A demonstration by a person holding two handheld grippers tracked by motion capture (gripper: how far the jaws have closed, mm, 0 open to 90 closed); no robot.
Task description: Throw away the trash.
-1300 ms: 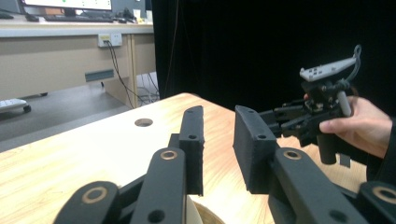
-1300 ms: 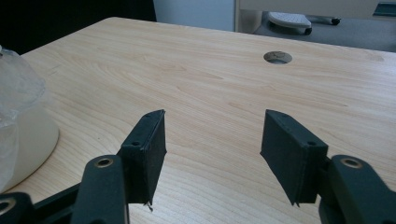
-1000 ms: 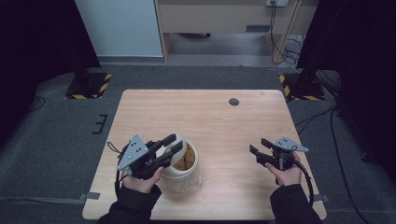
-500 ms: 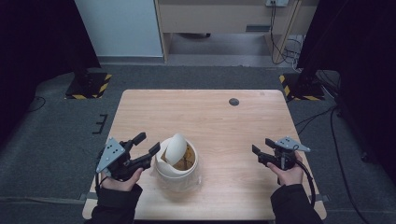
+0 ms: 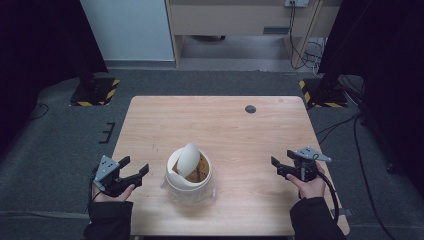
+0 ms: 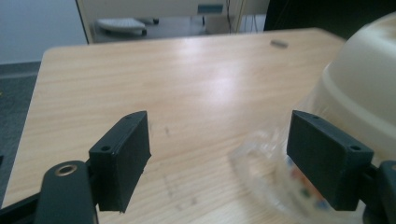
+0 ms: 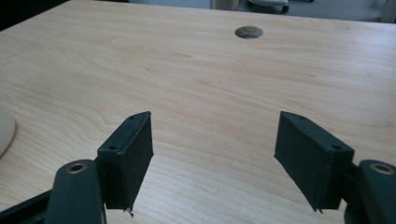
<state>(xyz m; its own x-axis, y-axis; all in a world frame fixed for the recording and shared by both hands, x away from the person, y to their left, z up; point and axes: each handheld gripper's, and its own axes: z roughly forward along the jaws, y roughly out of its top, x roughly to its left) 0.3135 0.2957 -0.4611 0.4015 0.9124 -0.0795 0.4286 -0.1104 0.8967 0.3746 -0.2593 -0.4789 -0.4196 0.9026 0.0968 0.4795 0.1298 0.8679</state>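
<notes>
The pale wooden table (image 5: 225,130) shows smooth grain with a soft sheen. Near its front edge, the cream plastic tub (image 5: 189,175) looks smooth and semi-matt, with crinkled clear glossy film (image 6: 261,158) at its base. The black jaw pads look matt.

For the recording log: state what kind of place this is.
Probably a lab or studio set up for recording, not a home. A bare wooden table with a cable hole stands on grey carpet between dark curtains, with hazard-striped stand bases at the sides and cables along the wall.
</notes>
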